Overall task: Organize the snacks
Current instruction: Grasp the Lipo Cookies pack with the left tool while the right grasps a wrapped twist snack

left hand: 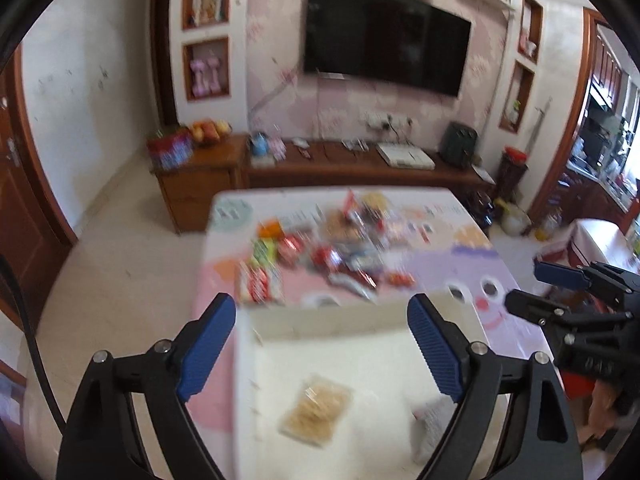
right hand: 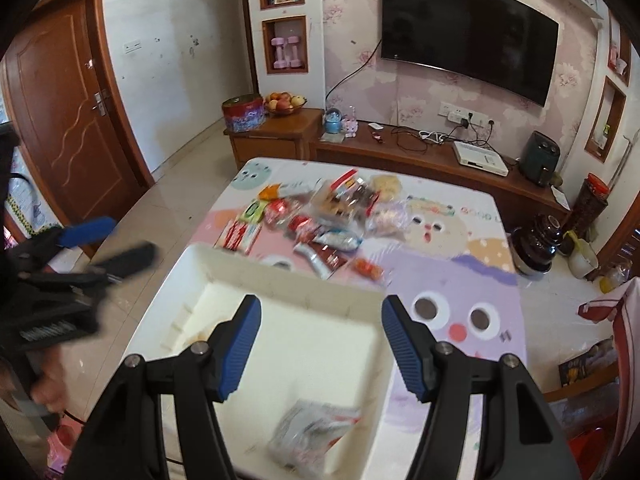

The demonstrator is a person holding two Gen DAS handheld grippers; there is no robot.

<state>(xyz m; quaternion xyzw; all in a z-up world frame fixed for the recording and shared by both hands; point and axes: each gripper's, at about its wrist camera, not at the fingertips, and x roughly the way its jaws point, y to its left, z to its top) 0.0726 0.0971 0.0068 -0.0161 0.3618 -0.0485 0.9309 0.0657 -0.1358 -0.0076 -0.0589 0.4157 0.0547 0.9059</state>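
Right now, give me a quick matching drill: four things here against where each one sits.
Things:
1. cracker pack
2. silver pack
3. snack pile
4. fruit bowl

Places:
A. on the wooden cabinet by the wall
B. on the table beyond the white bin
C. in the bin, left part
D. in the bin, right part

Pairs: 1-C, 2-D, 3-B, 4-A

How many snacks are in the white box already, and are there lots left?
Two look done: a clear packet of pale crackers and a silvery packet lie inside the white rectangular box. Nothing is in hand; the left gripper and right gripper both stand open and empty. Most remains: the pile of colourful wrapped snacks on the cartoon tablecloth.
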